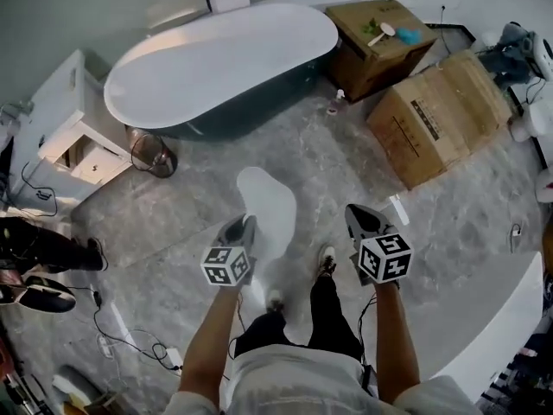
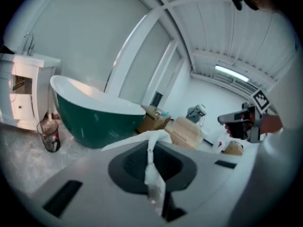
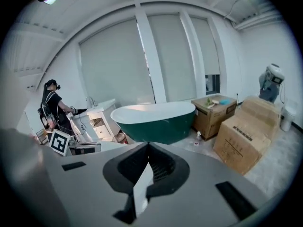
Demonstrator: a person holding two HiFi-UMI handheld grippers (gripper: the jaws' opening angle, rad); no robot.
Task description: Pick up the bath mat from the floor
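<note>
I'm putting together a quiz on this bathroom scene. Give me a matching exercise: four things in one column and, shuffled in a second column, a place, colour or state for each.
Column A
1. bath mat
2. bathtub
3. wire basket
4. bottle

Column B
a. green outside, white inside
b. on the floor near the cardboard boxes
c. pinched in the left gripper and the right gripper
d. on the floor beside the white cabinet

Pairs: 1-c, 2-a, 3-d, 4-b
</note>
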